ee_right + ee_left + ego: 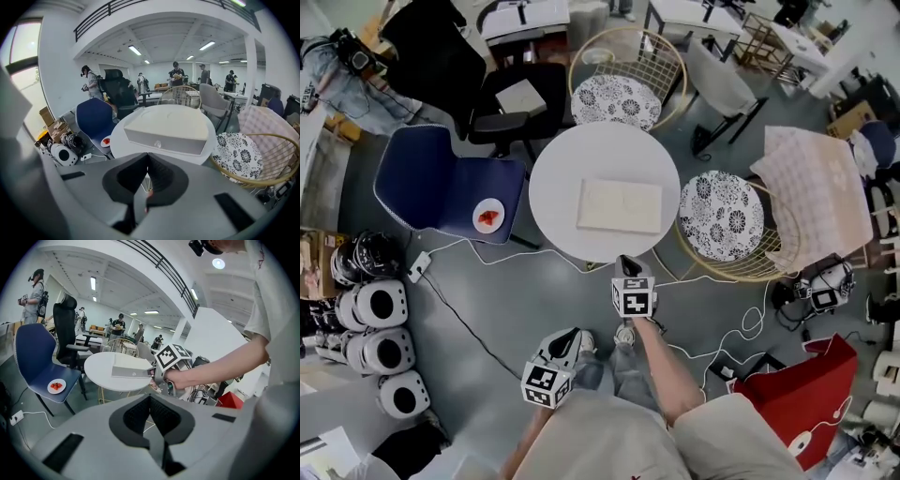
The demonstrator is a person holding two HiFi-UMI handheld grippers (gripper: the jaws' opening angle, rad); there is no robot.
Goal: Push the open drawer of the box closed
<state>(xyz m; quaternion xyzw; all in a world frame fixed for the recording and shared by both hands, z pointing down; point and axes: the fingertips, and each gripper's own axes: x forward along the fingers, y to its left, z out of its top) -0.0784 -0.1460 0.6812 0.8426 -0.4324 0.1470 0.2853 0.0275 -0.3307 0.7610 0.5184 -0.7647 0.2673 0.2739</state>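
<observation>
While you stand at the near rim of the round white table [555, 178], the box [620, 206] lies at its middle with its long axis running left to right across your view. Its drawer front [178, 142] is turned toward you. That front looks flush with the body, or close to it, and a small round knob [158, 144] sits at its centre. The box is low, flat and cream-white (nearly the table's own shade).

Your right gripper [624, 261] points at the drawer front from the table's edge, jaws clenched on nothing and apart from the box. Your left gripper [574, 343] hangs lower and nearer your body, its jaws likewise pressed together and empty.

Grey floor [487, 309] surrounds the table, with trailing cables. A blue chair [427, 178] bearing a plate [488, 217] stands to the left. Wire chairs [724, 216] with patterned cushions stand behind and to the right, and people [89, 79] stand in the bright hall beyond.
</observation>
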